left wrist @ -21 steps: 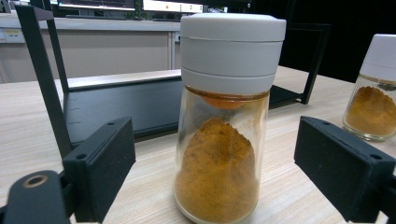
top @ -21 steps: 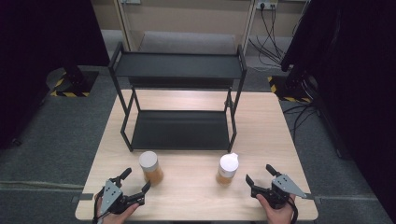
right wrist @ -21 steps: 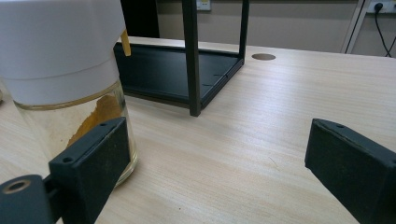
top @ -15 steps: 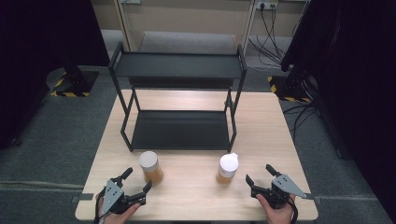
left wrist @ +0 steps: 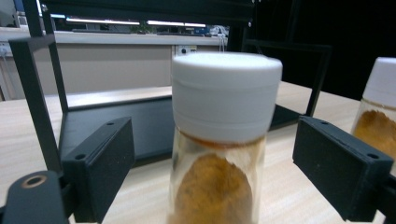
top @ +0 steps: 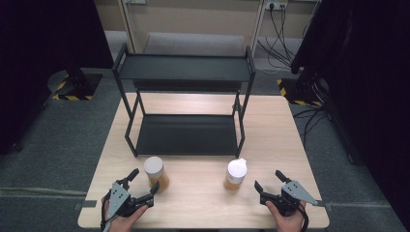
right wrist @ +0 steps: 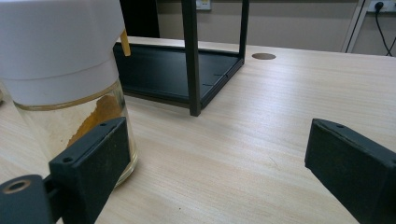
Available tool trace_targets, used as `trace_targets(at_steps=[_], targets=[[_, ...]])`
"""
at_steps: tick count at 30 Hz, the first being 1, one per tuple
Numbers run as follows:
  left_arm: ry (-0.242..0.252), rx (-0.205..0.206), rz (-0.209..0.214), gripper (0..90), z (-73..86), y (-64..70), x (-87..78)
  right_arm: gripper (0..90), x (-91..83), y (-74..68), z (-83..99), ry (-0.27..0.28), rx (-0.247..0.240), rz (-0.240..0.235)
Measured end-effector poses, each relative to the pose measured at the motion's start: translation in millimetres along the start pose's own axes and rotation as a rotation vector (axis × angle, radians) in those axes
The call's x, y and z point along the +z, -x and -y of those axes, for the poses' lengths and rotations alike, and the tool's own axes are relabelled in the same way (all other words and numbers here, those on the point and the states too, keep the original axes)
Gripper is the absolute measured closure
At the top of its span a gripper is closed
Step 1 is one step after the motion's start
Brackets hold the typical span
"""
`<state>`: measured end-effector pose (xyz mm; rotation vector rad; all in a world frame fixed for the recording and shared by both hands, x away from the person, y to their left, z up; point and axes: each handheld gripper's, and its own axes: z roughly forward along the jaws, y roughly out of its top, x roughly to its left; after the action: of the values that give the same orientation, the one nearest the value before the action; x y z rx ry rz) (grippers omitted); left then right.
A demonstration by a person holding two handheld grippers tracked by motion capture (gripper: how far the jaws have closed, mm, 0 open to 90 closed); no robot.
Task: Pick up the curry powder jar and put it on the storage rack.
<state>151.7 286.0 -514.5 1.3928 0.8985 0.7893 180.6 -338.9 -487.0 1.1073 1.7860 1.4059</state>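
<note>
Amber spice jar (left wrist: 219,140) between spread left gripper (left wrist: 224,182) jaws; right gripper (top: 272,183) spread, empty.

Looks like a lab or test room, not anyone's home: plain wooden table (top: 270,130) on grey carpet (top: 72,130), black curtains (top: 43,34) on both sides, yellow-black hazard tape (top: 295,94) on stand bases, and wall sockets (top: 275,6) with cables (top: 285,29) hanging down.

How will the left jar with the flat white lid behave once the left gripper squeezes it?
The left jar looks rigid clear glass or plastic, so probably slippery. Tall and narrow, it may tip if nudged high. Partly filled with powder, likely fairly light.
</note>
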Motion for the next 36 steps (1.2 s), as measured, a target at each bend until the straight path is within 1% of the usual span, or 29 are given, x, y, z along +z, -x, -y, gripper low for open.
trace_targets(at_steps=[5, 6, 7, 8, 11, 14, 21, 24, 29, 30, 31, 36], targets=[[0.012, 0.000, 0.007, 12.7, -3.3, 0.2, 5.5, 7.1, 0.2, -0.5, -0.4, -0.002, -0.001, 0.000], [0.012, 0.012, 0.014, 12.8, -4.8, 1.4, 9.6, 7.1, 0.2, -0.5, -0.4, -0.003, -0.002, 0.001], [0.012, 0.012, 0.014, 13.0, -4.8, 1.4, 9.6, 7.1, 0.2, -0.5, -0.4, -0.003, -0.002, 0.001], [0.010, 0.022, 0.016, 13.3, -6.2, 2.7, 13.9, 7.1, 0.1, -0.2, -0.2, -0.001, -0.002, 0.000], [0.009, 0.022, 0.012, 14.0, -6.9, 4.2, 17.8, 7.1, 0.0, -0.2, -0.1, -0.001, -0.001, 0.000], [0.012, 0.022, 0.009, 17.3, -6.6, 6.3, 23.7, 7.1, 0.2, -0.3, -0.5, -0.003, 0.000, 0.000], [0.006, 0.030, 0.003, 23.7, -7.4, 5.3, 26.2, 7.2, 0.0, -0.7, -0.1, 0.000, -0.003, 0.001], [-0.001, 0.034, 0.013, 26.2, -7.9, 2.5, 26.2, 7.2, 0.5, -1.2, -0.7, -0.004, -0.004, 0.003], [-0.003, 0.044, 0.017, 29.8, -8.0, 3.0, 29.1, 7.3, 0.4, -1.4, -0.6, -0.004, -0.003, 0.004], [0.003, 0.058, 0.007, 31.5, -7.6, 5.4, 29.5, 7.4, 0.2, -1.5, -0.4, -0.002, -0.003, 0.005], [0.003, 0.058, 0.007, 33.0, -7.6, 5.4, 29.5, 7.4, 0.1, -1.5, -0.3, -0.002, -0.003, 0.006], [0.000, 0.055, -0.004, 33.4, -8.9, 8.2, 29.3, 7.4, 0.3, -1.1, -0.6, -0.003, -0.001, 0.004]])
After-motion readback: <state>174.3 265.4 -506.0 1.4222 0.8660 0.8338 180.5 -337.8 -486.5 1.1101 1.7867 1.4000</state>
